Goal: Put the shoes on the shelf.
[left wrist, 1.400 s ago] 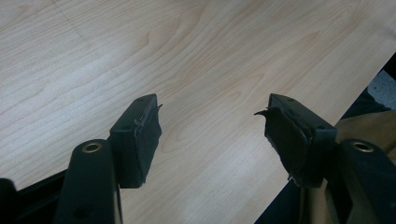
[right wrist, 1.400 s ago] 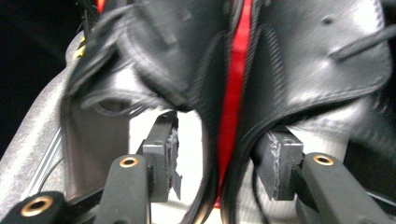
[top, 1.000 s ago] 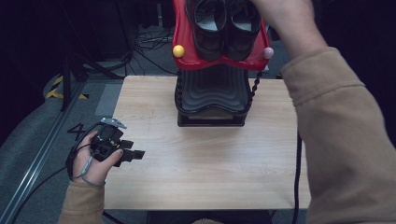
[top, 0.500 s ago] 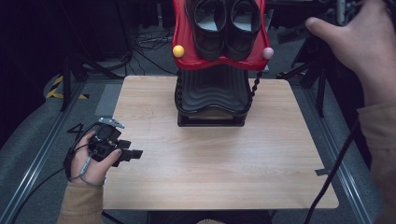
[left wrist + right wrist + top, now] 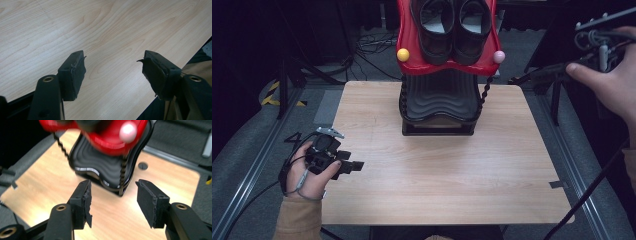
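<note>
High view shows the wooden table [image 5: 432, 175], then the red and black shoe rack [image 5: 439, 95] at its far edge, carrying a pair of black shoes [image 5: 451, 25] with no readable writing. Right gripper [image 5: 112, 202], off the table's right side, has just been opening, nothing between its jaws; left gripper [image 5: 113, 72] hangs spread and empty over the table's left edge.

No writing, brand, number or sign can be read anywhere in these views. The red tray [image 5: 412, 45] holding the black shoes [image 5: 453, 27] at the far side of the table [image 5: 437, 185] carries no legible label, and the black stand [image 5: 439, 100] under it is plain (its pale stripes in the right gripper view are blurred bands, not letters). The yellow-and-black striped tape [image 5: 274, 95] on the floor at far left is a marking without words.
</note>
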`<action>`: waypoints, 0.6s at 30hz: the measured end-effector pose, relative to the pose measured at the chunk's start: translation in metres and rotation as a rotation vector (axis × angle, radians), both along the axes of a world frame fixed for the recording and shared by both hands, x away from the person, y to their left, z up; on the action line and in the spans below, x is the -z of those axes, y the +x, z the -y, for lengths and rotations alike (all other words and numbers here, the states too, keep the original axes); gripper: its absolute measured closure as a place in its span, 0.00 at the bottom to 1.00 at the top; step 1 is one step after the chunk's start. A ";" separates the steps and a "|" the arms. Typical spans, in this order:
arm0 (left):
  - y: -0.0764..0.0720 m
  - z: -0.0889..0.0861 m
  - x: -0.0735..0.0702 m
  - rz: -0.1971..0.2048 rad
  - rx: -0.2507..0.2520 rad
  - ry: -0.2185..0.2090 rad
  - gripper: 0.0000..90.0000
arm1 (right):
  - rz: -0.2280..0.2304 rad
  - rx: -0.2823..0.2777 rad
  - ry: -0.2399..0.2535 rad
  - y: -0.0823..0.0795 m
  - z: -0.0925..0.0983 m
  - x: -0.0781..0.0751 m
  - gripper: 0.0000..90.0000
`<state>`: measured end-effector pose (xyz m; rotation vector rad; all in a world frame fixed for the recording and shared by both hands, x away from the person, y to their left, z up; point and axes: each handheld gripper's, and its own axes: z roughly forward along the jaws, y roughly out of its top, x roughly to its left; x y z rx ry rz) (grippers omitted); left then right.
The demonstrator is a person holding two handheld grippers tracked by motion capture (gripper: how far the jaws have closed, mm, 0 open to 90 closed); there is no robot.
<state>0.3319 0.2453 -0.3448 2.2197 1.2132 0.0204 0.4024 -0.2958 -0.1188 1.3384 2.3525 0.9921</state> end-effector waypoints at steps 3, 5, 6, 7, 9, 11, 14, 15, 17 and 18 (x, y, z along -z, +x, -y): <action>0.000 0.001 0.001 0.001 0.006 0.005 0.40 | -0.027 -0.031 -0.006 -0.007 0.002 0.028 0.51; -0.001 0.003 0.002 0.003 0.012 0.010 0.40 | -0.041 -0.046 -0.018 -0.010 0.002 0.046 0.51; -0.001 0.004 0.003 -0.001 0.012 0.007 0.40 | -0.045 -0.057 -0.027 -0.010 0.002 0.054 0.51; -0.001 0.005 0.004 -0.006 0.013 0.009 0.40 | -0.055 -0.064 -0.031 -0.011 0.001 0.060 0.50; -0.001 0.006 0.006 -0.015 0.019 0.013 0.40 | -0.069 -0.079 -0.033 -0.012 0.001 0.075 0.50; -0.003 0.008 0.007 -0.012 0.023 0.018 0.40 | -0.081 -0.096 -0.048 -0.013 0.001 0.091 0.50; -0.005 0.009 0.009 -0.013 0.026 0.018 0.40 | -0.086 -0.118 -0.064 -0.017 0.000 0.113 0.50; -0.006 0.009 0.009 -0.010 0.026 0.022 0.40 | -0.079 -0.125 -0.071 -0.019 -0.002 0.120 0.50; -0.007 0.009 0.011 -0.017 0.023 0.026 0.39 | -0.082 -0.156 -0.065 -0.023 -0.003 0.135 0.50; -0.007 0.009 0.012 -0.013 0.026 0.034 0.39 | -0.084 -0.162 -0.067 -0.024 -0.004 0.141 0.50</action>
